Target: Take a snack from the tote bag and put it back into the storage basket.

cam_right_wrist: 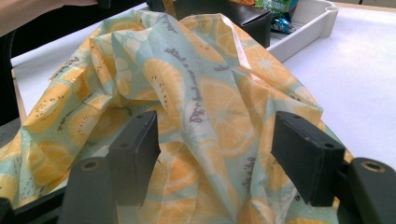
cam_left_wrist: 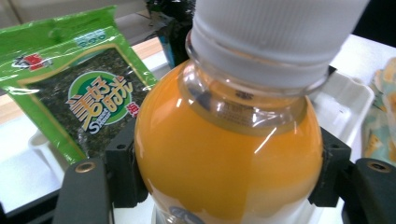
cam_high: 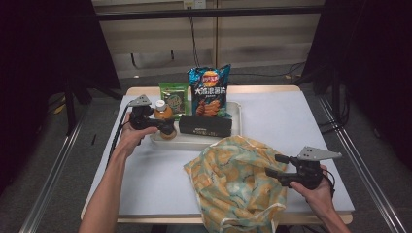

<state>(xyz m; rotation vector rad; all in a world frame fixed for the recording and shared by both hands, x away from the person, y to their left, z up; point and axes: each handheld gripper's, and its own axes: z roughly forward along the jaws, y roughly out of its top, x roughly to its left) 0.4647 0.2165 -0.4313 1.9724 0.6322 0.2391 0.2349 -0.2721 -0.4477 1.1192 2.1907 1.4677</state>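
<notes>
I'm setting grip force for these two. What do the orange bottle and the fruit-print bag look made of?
Bottle: likely clear, glossy plastic; highlights streak its wall, the orange liquid shows through, and the ribbed white cap looks matte plastic. Bag: a thin, soft sheet, probably light fabric or coated cloth; it lies in crumpled folds with a faint sheen.

Glossy clear plastic bottle (cam_left_wrist: 229,154) w/ ribbed cap; matt crinkly cloth bag (cam_right_wrist: 187,107).

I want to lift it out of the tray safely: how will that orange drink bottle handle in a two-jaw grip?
The bottle looks nearly full, so probably heavy for its size. Its rounded, glossy plastic wall may slip or twist between the left gripper pads. Narrow and tall under its white cap, it could tip if nudged.
</notes>
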